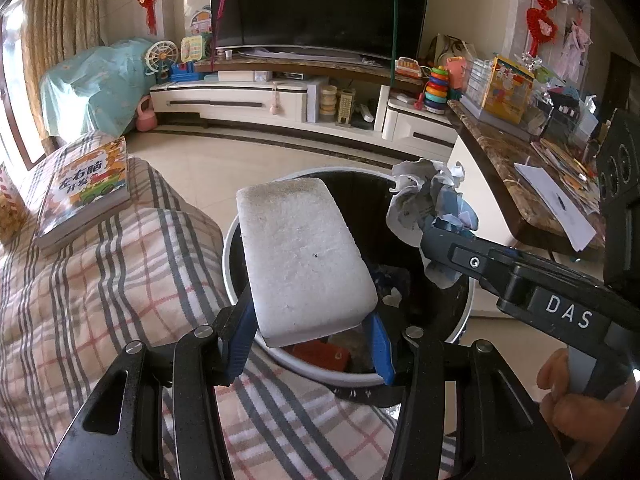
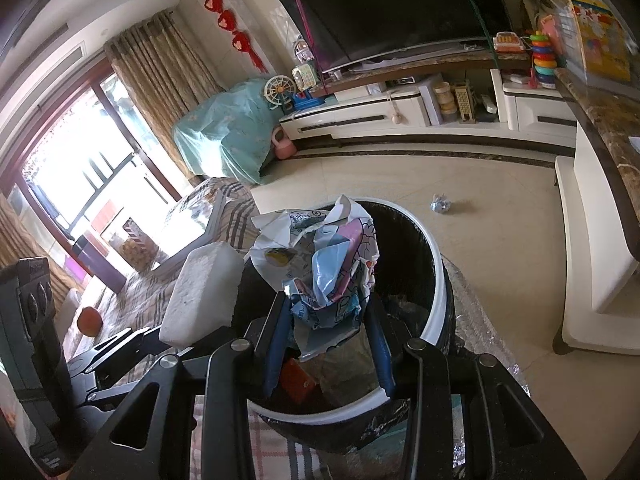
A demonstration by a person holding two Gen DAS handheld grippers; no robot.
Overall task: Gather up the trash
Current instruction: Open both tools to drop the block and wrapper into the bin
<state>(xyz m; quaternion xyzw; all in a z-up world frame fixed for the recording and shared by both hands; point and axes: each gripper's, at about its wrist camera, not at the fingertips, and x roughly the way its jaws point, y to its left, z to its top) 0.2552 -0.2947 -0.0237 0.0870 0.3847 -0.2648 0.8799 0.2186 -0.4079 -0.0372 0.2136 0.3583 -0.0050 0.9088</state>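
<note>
- The left gripper (image 1: 310,344) has its blue fingers (image 1: 240,340) pressed against the sides of a white foam block (image 1: 304,256), which it holds at the centre of the left wrist view, over the open mouth of the trash bin (image 1: 230,252).
- The right gripper (image 2: 326,340) clamps a crumpled printed paper wad (image 2: 320,256), jaws partly closed on it, at the middle of the right wrist view and likewise over the bin.
- Judged from this, both pieces are carried to the bin but neither is dropped yet; letting go is what remains for them.
- The bin already holds rubbish, including an orange-red packet (image 1: 320,354) at lower centre.
- Only the right wrist view shows a further crumpled scrap (image 2: 441,203) on the floor at right of centre, well apart from the bin, so more collecting seems left.
- Only the left wrist view shows the person's hand (image 1: 576,408) at lower right, and a book (image 1: 86,188) on the checked blanket (image 1: 80,300) at left.
</note>
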